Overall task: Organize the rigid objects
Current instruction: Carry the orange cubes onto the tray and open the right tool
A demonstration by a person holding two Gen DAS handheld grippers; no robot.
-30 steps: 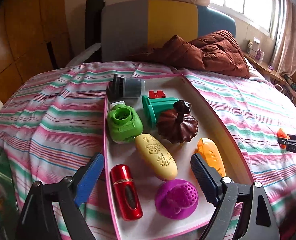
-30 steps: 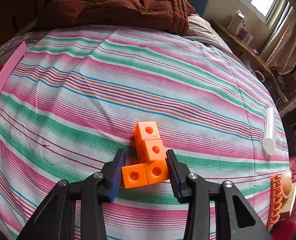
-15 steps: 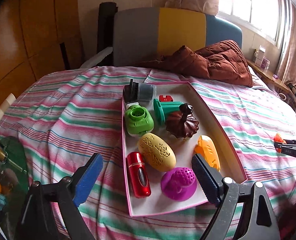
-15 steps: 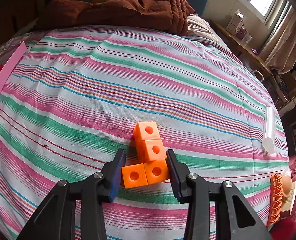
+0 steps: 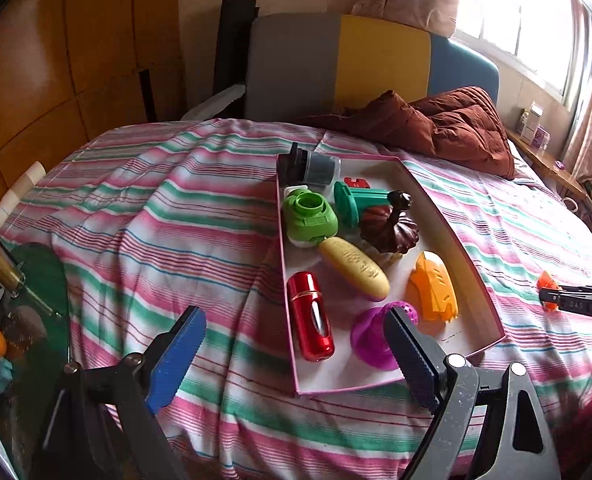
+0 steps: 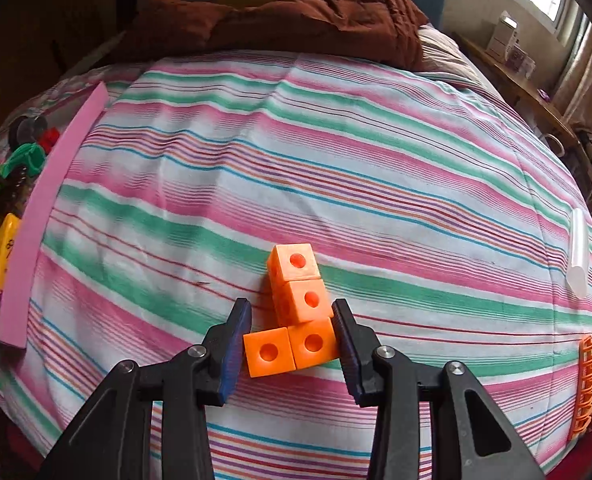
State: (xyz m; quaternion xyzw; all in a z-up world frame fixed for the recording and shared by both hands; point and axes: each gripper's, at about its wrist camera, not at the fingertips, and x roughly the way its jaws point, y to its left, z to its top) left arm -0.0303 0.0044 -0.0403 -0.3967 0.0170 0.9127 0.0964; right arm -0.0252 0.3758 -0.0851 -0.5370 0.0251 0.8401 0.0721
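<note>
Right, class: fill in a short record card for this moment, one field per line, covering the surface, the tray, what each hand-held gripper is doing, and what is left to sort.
surface: striped bedspread
tray: pink-edged tray lying on the bedspread
tray contents: red cylinder, yellow oval, green round piece, brown lid, orange shell, purple piece
left hand-held gripper: open, empty, above the tray's near end
right hand-held gripper: closed on the orange linked cubes
outside the tray: the orange linked cubes

Striped bed (image 5: 167,216) (sunlit) beside curtained window (image 5: 512,12).
</note>
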